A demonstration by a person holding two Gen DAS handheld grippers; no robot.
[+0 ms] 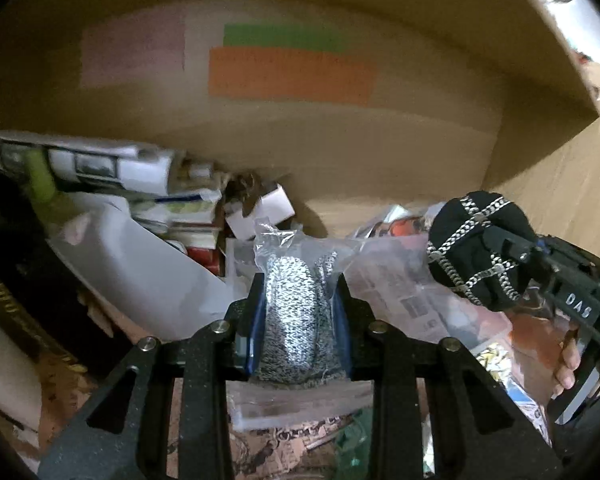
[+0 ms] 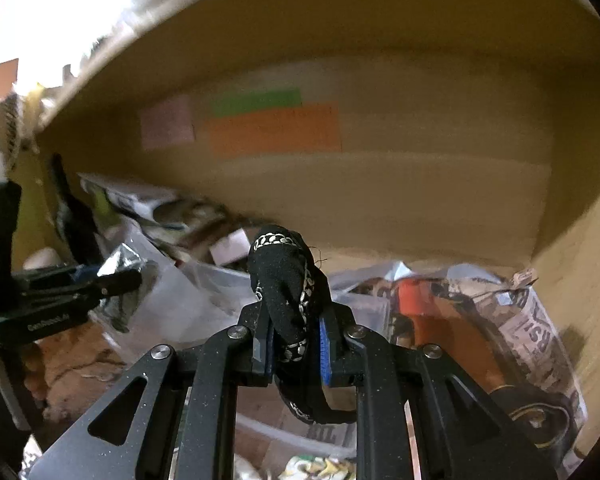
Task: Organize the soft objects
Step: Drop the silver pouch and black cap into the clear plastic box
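Observation:
My left gripper is shut on a grey speckled knit item sealed in a clear plastic bag, held above the clutter inside a large cardboard box. My right gripper is shut on a black soft fabric item with silver chain trim. That black item also shows in the left wrist view, at the right, with the right gripper clamped on it. The left gripper shows at the left in the right wrist view, with its crinkled bag.
The box floor holds plastic bags, newspaper-print packets, an orange packet, small white cartons and rolled papers. Pink, green and orange labels sit on the box's back wall. The box's right wall is close.

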